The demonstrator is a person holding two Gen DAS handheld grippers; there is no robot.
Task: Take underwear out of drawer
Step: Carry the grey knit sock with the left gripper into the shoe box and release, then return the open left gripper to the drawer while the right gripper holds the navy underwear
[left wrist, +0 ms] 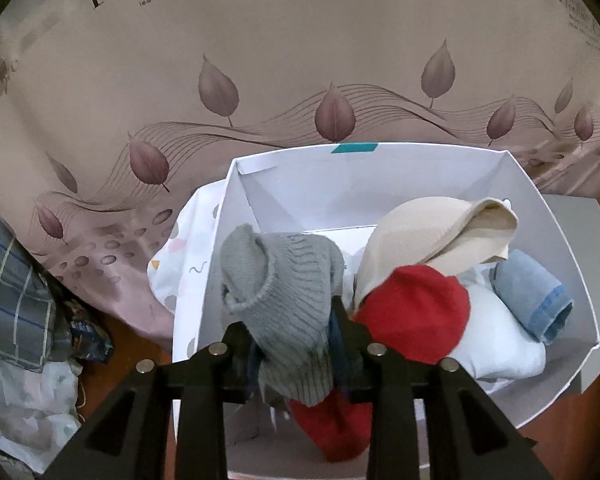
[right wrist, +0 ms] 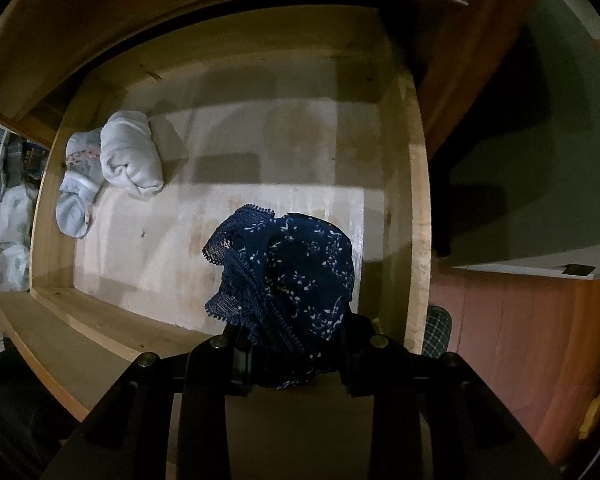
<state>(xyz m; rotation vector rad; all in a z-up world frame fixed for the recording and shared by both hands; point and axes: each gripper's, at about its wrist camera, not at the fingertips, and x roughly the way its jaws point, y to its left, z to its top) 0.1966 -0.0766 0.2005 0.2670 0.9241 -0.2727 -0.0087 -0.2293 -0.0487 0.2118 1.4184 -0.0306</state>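
Note:
My left gripper [left wrist: 292, 344] is shut on a grey knitted garment [left wrist: 284, 280], which hangs over the near left corner of a white cardboard box [left wrist: 420, 148]. Inside the box lie a beige bra [left wrist: 432, 232], a red garment [left wrist: 416, 312], a white piece [left wrist: 496, 340] and a rolled light-blue piece [left wrist: 536, 296]. My right gripper [right wrist: 296, 344] points steeply down over the open wooden drawer [right wrist: 416, 200] and is shut on navy floral lace underwear [right wrist: 296, 264]. At the drawer's far left lie a rolled white garment [right wrist: 132, 156] and a pale folded piece [right wrist: 78, 188].
A pink bedsheet with leaf print [left wrist: 260, 60] hangs behind the box. Plaid cloth [left wrist: 12, 280] and white fabric are piled at the left on the wooden floor. A grey cabinet [right wrist: 540, 160] stands right of the drawer, with a plaid slipper [right wrist: 438, 332] beside it.

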